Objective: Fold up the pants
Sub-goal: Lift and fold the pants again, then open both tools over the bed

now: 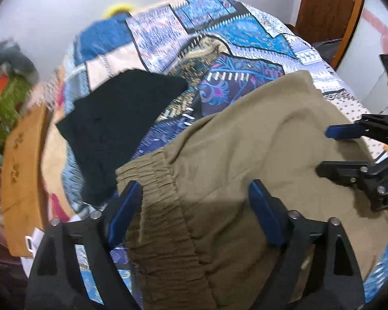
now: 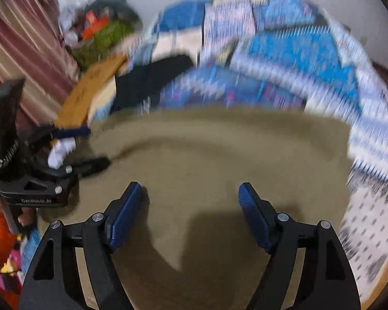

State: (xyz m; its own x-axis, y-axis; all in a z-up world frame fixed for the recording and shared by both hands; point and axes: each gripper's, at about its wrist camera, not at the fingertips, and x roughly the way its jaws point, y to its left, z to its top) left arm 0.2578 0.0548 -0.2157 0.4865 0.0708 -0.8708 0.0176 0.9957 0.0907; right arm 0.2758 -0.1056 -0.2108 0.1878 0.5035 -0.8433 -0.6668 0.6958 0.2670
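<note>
Olive-green pants [image 1: 245,139] lie spread on a blue patchwork bedspread [image 1: 194,33], the elastic waistband [image 1: 152,180] toward the lower left. My left gripper [image 1: 195,184] hangs open just above the waistband, and its blue pads do not press on the cloth. At the right edge of the left wrist view my right gripper [image 1: 323,149] is open over the pants. The blurred right wrist view shows the right gripper [image 2: 190,185] open above the flat olive pants [image 2: 219,155]. The left gripper [image 2: 98,146] is open at the left there.
A folded black garment [image 1: 121,118] lies on the bed left of the pants. A tan wooden board [image 1: 23,160] runs along the bed's left side, with a cluttered pile [image 1: 10,90] beyond. A brown door [image 1: 328,13] stands back right; a striped curtain [image 2: 25,38] hangs left.
</note>
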